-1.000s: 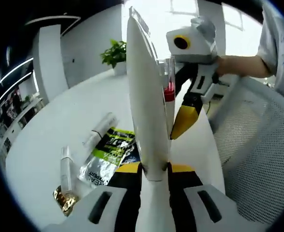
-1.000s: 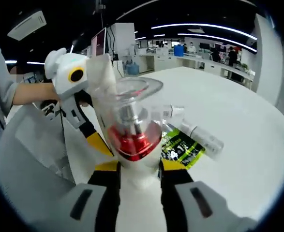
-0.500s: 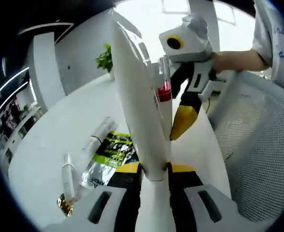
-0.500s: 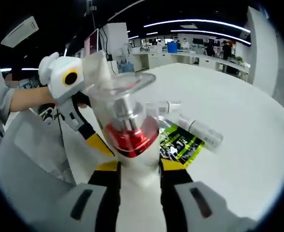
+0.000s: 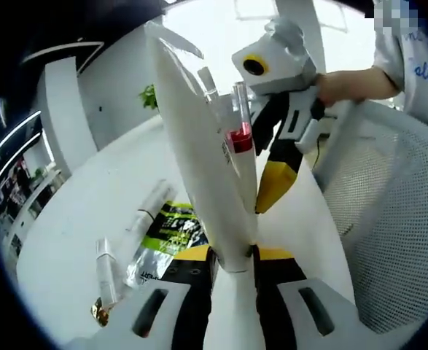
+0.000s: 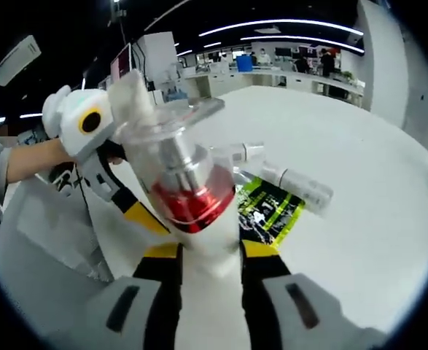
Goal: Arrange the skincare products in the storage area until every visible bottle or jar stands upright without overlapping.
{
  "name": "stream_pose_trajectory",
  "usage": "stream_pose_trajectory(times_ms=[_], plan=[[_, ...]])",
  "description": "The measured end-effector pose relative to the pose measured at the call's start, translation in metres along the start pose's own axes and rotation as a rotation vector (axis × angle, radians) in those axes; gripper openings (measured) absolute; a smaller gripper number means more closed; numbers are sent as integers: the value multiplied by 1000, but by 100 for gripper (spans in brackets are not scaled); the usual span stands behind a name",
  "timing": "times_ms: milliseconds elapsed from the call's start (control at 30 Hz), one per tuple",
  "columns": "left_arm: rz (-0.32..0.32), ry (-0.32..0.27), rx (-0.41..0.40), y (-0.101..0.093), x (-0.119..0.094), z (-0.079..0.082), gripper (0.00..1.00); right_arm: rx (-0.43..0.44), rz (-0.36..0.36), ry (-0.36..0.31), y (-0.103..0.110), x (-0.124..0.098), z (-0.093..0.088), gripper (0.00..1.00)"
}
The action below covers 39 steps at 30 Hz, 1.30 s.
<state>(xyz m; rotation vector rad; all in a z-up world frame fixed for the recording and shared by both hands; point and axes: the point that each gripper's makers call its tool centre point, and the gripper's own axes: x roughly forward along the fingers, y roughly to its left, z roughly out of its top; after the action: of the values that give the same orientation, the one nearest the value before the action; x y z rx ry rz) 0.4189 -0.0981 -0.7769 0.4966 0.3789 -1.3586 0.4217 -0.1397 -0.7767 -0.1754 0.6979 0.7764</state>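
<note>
Your round white table (image 6: 359,189) carries the loose items, and a white mesh chair (image 5: 396,219) stands at its near edge. In the left gripper view your left gripper (image 5: 232,251) is clamped on a tall white tube (image 5: 192,146), which rises tilted between its jaws. Your right gripper (image 6: 203,251) grips a pump bottle (image 6: 177,175) with a clear cap and red collar, held above the table beside the tube. A green-and-black sachet (image 6: 268,210) lies flat on the table past the jaws. Just beyond it lies a clear capped tube (image 6: 301,187) on its side. A slim vial (image 5: 106,266) lies nearer the table's edge.
</note>
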Motion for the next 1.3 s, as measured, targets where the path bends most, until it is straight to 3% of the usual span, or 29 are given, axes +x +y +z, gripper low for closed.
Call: stream_pose_trajectory(times_ms=[333, 567, 733, 867, 1300], plan=[[13, -18, 14, 3, 3, 4, 19, 2, 3, 15, 1, -1, -6, 34], [-16, -36, 14, 0, 1, 5, 18, 5, 3, 14, 0, -2, -7, 34], [-98, -73, -36, -5, 1, 7, 17, 7, 0, 15, -1, -3, -7, 33], [-79, -59, 15, -1, 3, 5, 18, 8, -3, 16, -2, -4, -8, 34], [-121, -72, -40, -1, 4, 4, 18, 13, -3, 16, -1, -6, -8, 34]])
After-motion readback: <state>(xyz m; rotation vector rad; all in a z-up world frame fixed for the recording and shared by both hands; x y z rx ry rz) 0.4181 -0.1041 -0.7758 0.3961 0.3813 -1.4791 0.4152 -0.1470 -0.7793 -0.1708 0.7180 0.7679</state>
